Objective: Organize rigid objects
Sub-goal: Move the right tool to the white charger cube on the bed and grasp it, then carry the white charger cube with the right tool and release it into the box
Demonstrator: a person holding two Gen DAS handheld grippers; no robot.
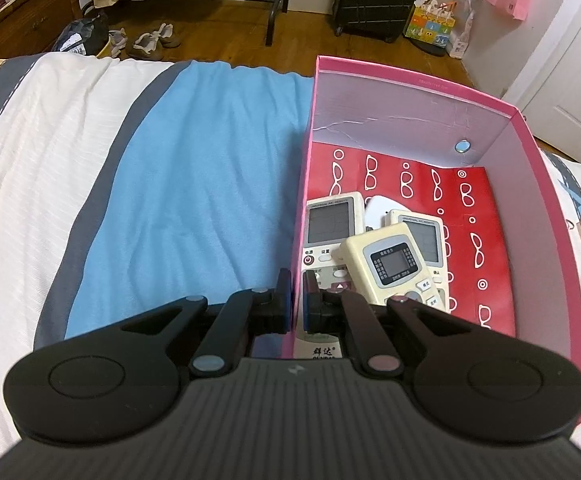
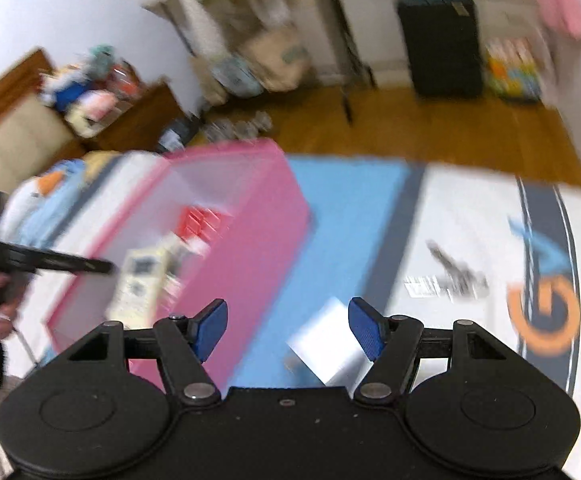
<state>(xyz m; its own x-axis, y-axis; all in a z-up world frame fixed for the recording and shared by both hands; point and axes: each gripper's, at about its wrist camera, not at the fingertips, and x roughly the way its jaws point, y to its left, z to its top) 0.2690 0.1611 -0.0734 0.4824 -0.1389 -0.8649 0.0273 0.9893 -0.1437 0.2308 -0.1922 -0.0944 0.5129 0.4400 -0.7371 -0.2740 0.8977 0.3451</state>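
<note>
Clamping the pink box (image 1: pixel 530 152) wall, our left tool (image 1: pixel 297 280) is clenched on it near the bed's (image 1: pixel 194 168) edge, three remotes (image 1: pixel 394 264) inside. Our right tool (image 2: pixel 286 320) hangs released, empty, over the bed, a white card (image 2: pixel 326 344) beneath.

Left wrist view was sharp, evenly lit by soft indoor light; no hard shadows, only a faint shade under the pink box (image 1: pixel 430 104) wall. Fisheye bent the bed (image 1: pixel 50 152) edge and darkened the corners. Right wrist view was heavily motion-blurred: box (image 2: pixel 258 216), floor (image 2: pixel 430 128) and far furniture smeared, only the fingers (image 2: pixel 364 326) crisp. Mild sheen on a white card (image 2: pixel 326 340).
</note>
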